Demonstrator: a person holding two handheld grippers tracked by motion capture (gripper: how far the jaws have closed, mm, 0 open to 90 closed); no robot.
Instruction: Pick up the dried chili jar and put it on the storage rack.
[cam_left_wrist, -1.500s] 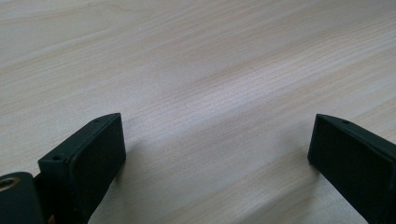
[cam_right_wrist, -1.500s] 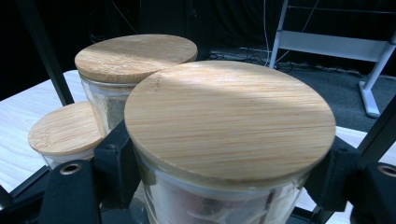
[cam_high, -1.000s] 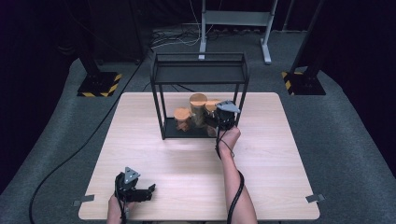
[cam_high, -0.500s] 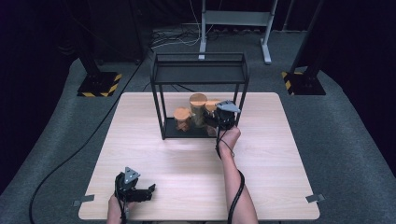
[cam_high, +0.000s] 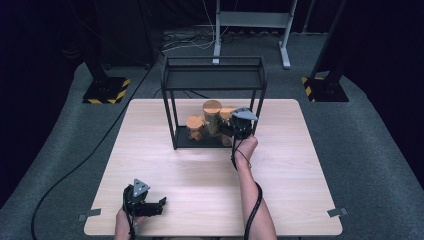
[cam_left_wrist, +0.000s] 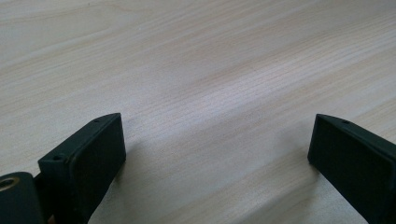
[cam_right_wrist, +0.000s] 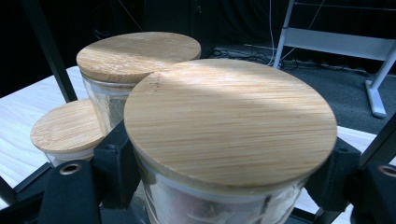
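Dark floor rings your pale table (cam_high: 300, 200), where your right claw (cam_right_wrist: 224, 186) is clamped around the nearest wood-lidded jar (cam_right_wrist: 229, 126) on the black rack's (cam_high: 214, 75) bottom shelf beside two others, grasp apparently done and transfer remaining, while your left claw (cam_left_wrist: 215, 154) rests spread apart, empty.

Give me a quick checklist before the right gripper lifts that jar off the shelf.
1. Right gripper jaws on both sides of the near jar, below its lid: ok.
2. Grip firm enough to lift: cannot tell.
3. Lid seated flat on the near jar: ok.
4. Gap to the tall jar behind: not ok, the lids look touching or overlapping.
5. Headroom under the shelf top: cannot tell.
6. Left gripper open at the near table edge, away from the shelf: ok.
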